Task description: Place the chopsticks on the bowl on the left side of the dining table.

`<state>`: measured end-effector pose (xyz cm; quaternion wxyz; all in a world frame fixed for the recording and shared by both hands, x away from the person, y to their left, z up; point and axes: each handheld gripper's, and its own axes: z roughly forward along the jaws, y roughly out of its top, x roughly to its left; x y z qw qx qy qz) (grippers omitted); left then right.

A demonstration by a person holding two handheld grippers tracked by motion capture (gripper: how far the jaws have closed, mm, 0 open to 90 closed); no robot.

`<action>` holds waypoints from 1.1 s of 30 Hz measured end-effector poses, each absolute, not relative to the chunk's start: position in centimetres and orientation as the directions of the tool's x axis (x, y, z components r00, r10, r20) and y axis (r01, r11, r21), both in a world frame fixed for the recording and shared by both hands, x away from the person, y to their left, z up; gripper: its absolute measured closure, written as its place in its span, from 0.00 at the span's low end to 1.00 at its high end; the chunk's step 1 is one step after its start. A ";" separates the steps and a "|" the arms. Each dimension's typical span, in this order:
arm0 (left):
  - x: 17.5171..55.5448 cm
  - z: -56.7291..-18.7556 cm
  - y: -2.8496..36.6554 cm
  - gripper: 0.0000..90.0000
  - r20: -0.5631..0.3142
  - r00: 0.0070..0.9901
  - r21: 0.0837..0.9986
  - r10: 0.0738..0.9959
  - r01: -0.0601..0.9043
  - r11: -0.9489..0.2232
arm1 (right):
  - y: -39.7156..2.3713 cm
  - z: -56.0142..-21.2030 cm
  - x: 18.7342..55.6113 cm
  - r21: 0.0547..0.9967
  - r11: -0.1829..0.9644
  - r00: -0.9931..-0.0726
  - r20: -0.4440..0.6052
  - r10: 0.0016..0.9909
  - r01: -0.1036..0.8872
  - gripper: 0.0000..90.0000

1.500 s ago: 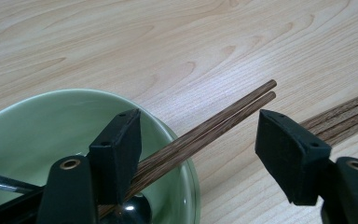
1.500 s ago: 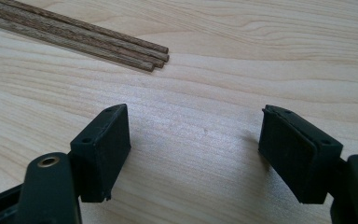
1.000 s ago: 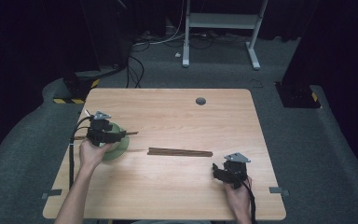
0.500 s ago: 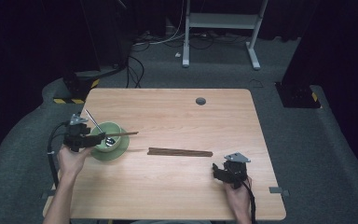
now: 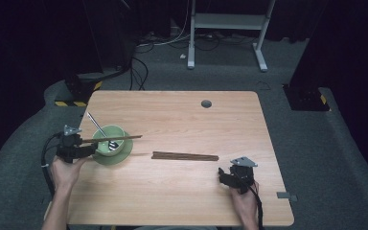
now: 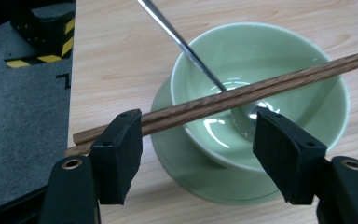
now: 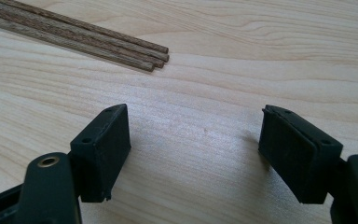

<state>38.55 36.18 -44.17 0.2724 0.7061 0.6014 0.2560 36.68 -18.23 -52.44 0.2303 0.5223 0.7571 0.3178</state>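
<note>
chopsticks lie across the bowl before the released left claw; a nudge may roll them off.

a light wooden table with rounded corners is set on grey carpet. a round cable grommet is seen in the tabletop toward 12 o'clock. a white metal frame is stood on the floor at 12 o'clock, cables are trailed at 11 o'clock, and yellow-black striped tape is seen at 10 o'clock. the surroundings are left dark.
</note>
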 end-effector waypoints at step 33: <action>38.8 -45.4 33.4 0.37 0.075 0.170 0.684 0.983 0.708 -0.175 | -18.2 -52.4 36.7 0.722 0.253 -0.349 -0.017 0.937 0.644 0.27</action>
